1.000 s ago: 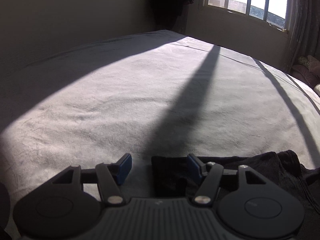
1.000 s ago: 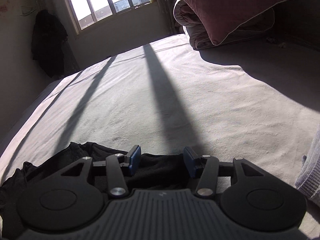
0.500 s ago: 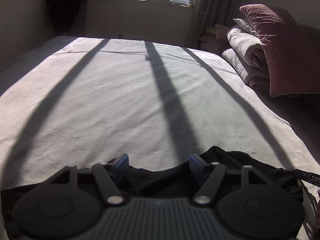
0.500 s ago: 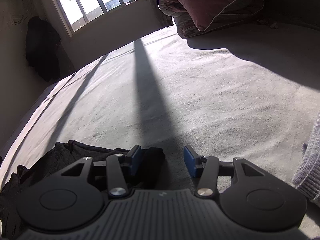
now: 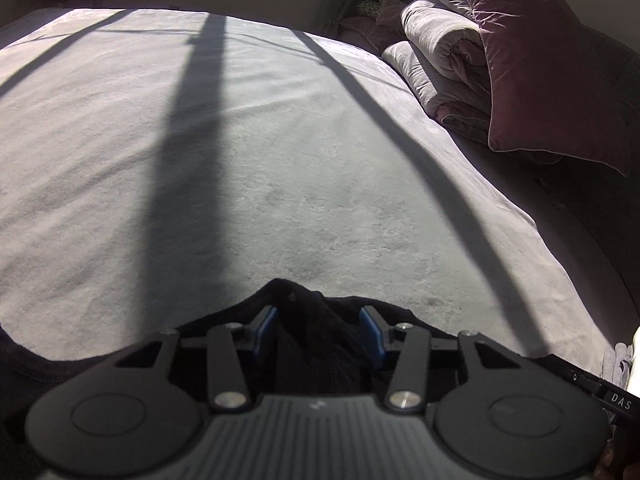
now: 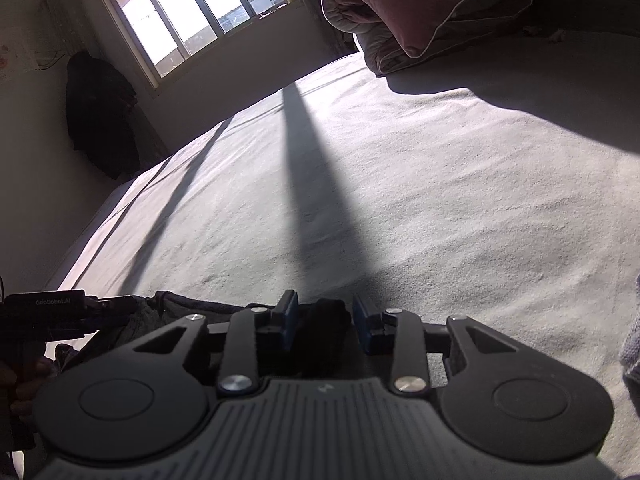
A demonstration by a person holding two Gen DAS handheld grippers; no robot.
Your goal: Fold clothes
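Black soft cloth garment (image 5: 308, 320) on pale bed (image 5: 280, 160), bunched between closing fingers of left gripper (image 5: 318, 330) and right gripper (image 6: 322, 322); gripped at two points, likely for folding.

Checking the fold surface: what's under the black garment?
The black garment lies on the grey bed cover, sunlit cover showing all round it. Whatever sits directly beneath the cloth is covered by it and by the left gripper.

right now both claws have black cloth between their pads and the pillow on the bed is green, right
Not quite: the pillow is dark red, not green, as the left wrist view shows. Both claws, left and right, do have black cloth between their pads on the bed.
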